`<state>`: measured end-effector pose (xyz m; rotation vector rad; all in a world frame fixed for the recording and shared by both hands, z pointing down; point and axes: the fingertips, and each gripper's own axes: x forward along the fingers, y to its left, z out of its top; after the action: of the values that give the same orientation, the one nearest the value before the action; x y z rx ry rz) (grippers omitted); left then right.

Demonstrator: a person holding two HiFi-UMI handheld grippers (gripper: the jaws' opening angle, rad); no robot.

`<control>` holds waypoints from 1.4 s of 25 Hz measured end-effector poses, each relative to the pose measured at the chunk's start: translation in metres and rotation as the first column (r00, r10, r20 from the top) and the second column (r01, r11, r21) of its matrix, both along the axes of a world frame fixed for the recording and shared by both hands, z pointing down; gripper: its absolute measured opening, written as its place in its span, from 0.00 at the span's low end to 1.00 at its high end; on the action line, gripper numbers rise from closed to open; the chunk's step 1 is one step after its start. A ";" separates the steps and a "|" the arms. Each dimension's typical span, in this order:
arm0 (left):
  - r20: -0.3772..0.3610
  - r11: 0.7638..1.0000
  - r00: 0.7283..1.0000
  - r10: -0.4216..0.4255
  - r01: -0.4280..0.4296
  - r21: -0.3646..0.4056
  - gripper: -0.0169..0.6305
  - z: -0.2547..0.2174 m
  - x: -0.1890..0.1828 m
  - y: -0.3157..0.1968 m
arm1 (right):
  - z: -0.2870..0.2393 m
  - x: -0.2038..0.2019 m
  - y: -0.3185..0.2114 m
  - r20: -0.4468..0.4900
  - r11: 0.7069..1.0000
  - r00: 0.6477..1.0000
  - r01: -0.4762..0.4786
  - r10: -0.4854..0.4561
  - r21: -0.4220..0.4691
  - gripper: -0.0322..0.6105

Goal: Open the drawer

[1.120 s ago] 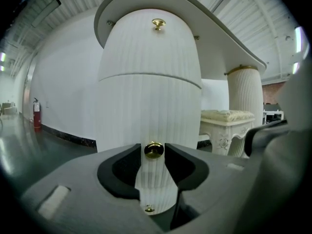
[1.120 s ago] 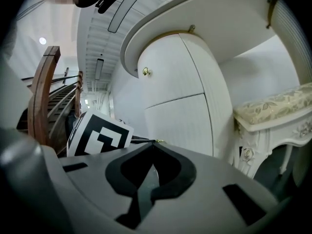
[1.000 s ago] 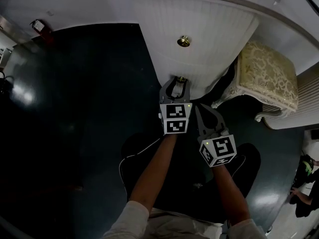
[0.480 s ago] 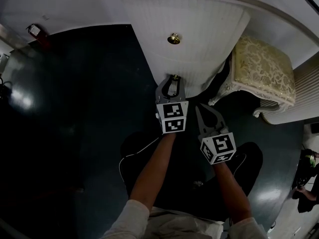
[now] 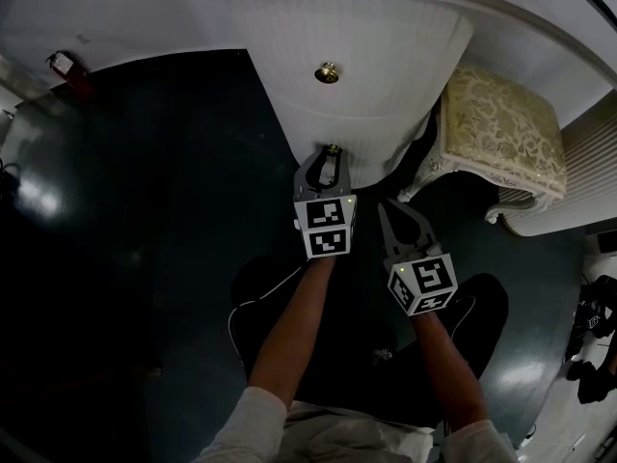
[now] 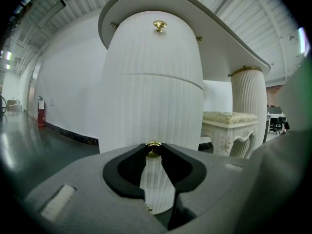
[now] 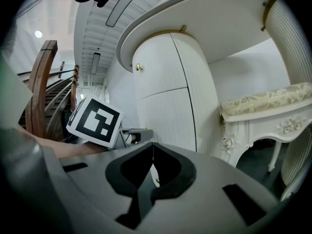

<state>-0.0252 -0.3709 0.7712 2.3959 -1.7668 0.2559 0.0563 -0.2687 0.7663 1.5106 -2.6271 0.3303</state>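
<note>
Pinching the small round brass knob (image 6: 153, 150) of the white ribbed lower drawer (image 6: 156, 112), closed, at twelve o'clock, with the left gripper (image 5: 331, 157), having just been narrowing its jaws. Idling the right gripper (image 5: 384, 208), jaws together and empty, at four o'clock. Next, likely pulling straight toward six o'clock.

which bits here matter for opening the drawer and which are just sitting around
For the job:
- lower drawer
- brass knob on it
- left hand-held gripper, jaws just closed in, pinching that knob

Lying about:
- upper knob
- cushioned stool
- fire extinguisher
- right hand-held gripper, shut, empty
</note>
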 end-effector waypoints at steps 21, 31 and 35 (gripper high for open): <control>0.013 1.000 1.000 -0.008 0.007 0.029 0.19 -0.001 -0.010 0.049 | -0.004 0.003 -0.008 0.046 1.000 0.999 -0.018 0.019 -0.008 0.07; 0.002 1.000 1.000 0.011 -0.011 0.017 0.19 0.000 -0.015 0.069 | -0.005 -0.008 -0.002 0.001 1.000 1.000 0.014 -0.014 0.007 0.07; -0.003 1.000 1.000 0.012 -0.012 0.011 0.19 0.000 -0.016 0.075 | -0.011 0.006 -0.004 -0.023 0.999 1.000 -0.008 0.009 0.038 0.07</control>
<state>-0.0417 -0.2956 0.7712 2.4134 -1.7581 0.2440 0.0624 -0.2730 0.7554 1.5278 -2.6249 0.2635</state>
